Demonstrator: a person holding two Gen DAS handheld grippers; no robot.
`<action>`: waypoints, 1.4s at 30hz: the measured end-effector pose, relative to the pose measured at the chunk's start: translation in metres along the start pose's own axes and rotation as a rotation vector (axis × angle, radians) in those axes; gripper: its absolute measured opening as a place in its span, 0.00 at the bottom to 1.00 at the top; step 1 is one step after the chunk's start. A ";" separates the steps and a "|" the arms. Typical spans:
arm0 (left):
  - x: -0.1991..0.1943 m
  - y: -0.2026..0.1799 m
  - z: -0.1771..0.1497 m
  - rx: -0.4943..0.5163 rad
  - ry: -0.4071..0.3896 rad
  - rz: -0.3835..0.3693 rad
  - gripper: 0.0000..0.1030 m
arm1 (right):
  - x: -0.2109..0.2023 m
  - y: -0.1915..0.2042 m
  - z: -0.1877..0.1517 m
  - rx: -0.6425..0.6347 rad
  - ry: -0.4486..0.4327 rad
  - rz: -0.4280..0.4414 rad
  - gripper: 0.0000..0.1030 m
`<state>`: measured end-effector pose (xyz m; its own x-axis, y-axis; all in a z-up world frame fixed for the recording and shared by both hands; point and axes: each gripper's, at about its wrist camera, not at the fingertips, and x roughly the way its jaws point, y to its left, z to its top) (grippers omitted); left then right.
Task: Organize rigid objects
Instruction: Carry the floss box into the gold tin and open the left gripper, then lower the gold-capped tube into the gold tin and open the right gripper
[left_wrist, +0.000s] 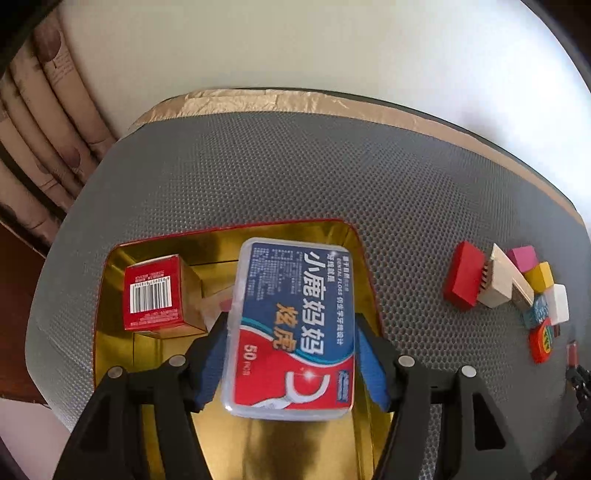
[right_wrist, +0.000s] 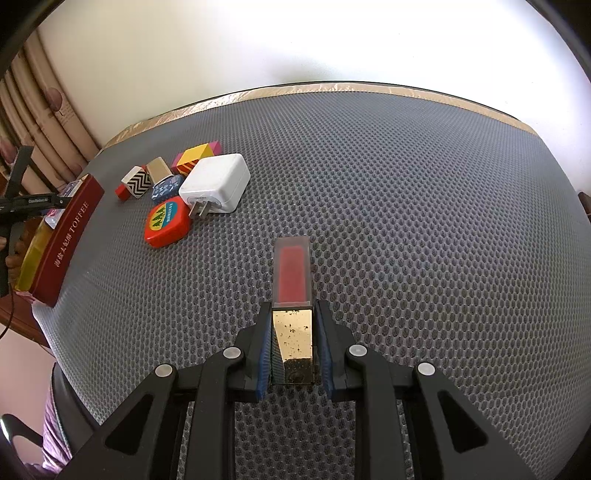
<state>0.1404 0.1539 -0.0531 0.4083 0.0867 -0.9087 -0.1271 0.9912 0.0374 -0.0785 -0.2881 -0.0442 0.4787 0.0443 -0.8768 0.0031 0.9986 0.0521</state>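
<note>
My left gripper (left_wrist: 291, 321) is shut on a clear dental floss box (left_wrist: 291, 325) with a blue and red label, held over the open gold-lined tin (left_wrist: 110, 350). A red carton with a barcode (left_wrist: 153, 291) stands inside the tin at its left. My right gripper (right_wrist: 293, 325) is shut on a lipstick (right_wrist: 293, 295) with a gold base and clear red-filled cap, held low over the grey mesh mat (right_wrist: 406, 221). The tin's red TOFFEE side (right_wrist: 70, 236) shows at the far left of the right wrist view.
A cluster of small objects lies on the mat: white charger (right_wrist: 216, 184), red tape measure (right_wrist: 166, 221), zigzag block (right_wrist: 136, 181), blue patterned piece (right_wrist: 166, 188), striped yellow block (right_wrist: 192, 160). The left wrist view shows the same cluster, with a red block (left_wrist: 463, 275). Curtains hang at left.
</note>
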 end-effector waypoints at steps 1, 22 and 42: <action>-0.006 -0.001 -0.001 0.000 -0.014 0.002 0.63 | 0.000 0.001 0.000 -0.001 0.001 -0.001 0.20; -0.102 0.041 -0.113 -0.254 -0.176 -0.133 0.65 | -0.005 0.006 -0.002 0.025 0.032 0.057 0.18; -0.118 0.115 -0.188 -0.441 -0.245 -0.012 0.65 | -0.033 0.212 0.079 -0.097 0.090 0.540 0.18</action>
<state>-0.0922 0.2387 -0.0193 0.6058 0.1487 -0.7816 -0.4691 0.8602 -0.2000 -0.0245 -0.0802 0.0335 0.3130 0.5483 -0.7755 -0.3047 0.8313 0.4648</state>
